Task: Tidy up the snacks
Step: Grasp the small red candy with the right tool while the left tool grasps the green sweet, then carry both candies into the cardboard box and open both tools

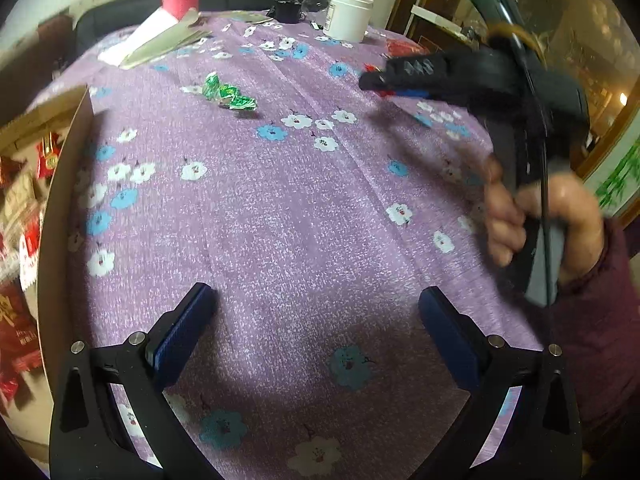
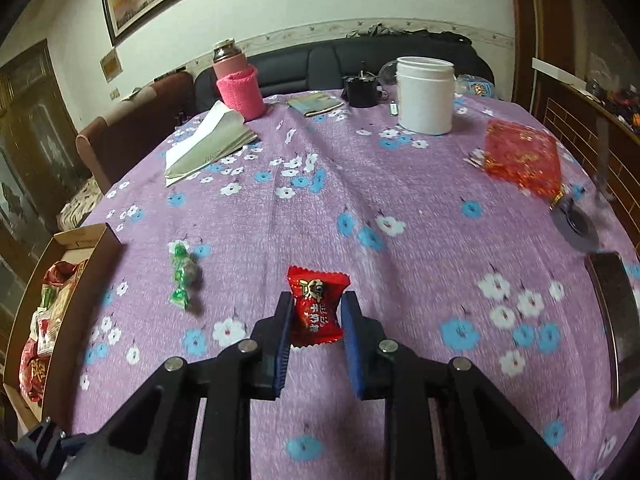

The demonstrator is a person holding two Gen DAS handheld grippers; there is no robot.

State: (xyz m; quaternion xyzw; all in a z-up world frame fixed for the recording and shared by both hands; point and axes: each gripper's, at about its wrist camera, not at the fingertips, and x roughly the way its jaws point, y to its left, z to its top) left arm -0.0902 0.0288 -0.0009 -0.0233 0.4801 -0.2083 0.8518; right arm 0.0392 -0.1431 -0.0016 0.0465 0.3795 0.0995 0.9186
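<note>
A: quick status; right gripper [image 2: 316, 312] is clamped on the red candy [image 2: 316, 306]; blue pads pressed against both sides of the wrapper, candy sitting low over the purple floral tablecloth [image 2: 360, 184]; can't tell if it's off the cloth yet.

B: and the left gripper [image 1: 316, 320]?

A: jaws spread wide, nothing between them, just cloth underneath; idle near the table's front edge.

B: progress?

A: partway, I'd say; the cardboard box [image 2: 108, 240] at the left edge already has several red and tan snack packets in it; so a good share looks sorted.

B: what's left out?

A: the red candy in the grip; a green-wrapped candy [image 2: 182, 276] loose on the cloth between the box and the right gripper; left wrist view shows it as a small cluster of green wrappers [image 1: 228, 94], maybe more than one; also a red packet [image 2: 520, 156] far right, unclear if it counts as a snack.

B: next?

A: probably carry red candy to the box; then the green.
</note>
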